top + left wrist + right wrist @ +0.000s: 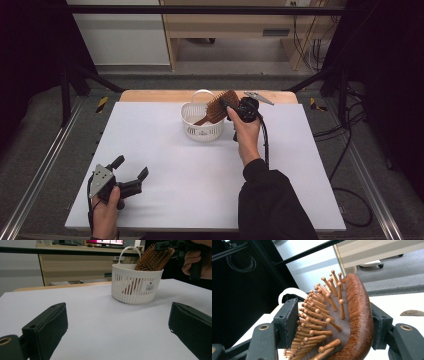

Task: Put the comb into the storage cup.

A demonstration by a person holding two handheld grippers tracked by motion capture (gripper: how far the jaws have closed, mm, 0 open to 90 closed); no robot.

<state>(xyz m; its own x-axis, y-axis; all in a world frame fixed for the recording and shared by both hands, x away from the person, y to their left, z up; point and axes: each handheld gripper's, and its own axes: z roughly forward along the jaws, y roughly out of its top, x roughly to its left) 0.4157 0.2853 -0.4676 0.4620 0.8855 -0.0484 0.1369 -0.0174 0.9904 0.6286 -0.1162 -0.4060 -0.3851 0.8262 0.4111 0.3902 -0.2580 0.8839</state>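
Observation:
A brown wooden hairbrush (218, 108) leans with its handle down inside a small white slotted basket (191, 122) at the table's far middle. My right gripper (231, 101) is shut on the brush head; in the right gripper view the jaws press the bristle side and the back of the hairbrush (352, 315). From the left gripper view the basket (136, 285) stands ahead with the hairbrush (153, 258) sticking out of it. My left gripper (131, 171) rests open near the table's front left, nothing between its fingers (47, 327).
The white table top (165, 160) stretches between the two grippers. A wooden edge (150, 96) runs along the far side. Black frame posts and cables (350, 130) stand beyond the right edge. A white loop handle (202, 92) rises from the basket's far rim.

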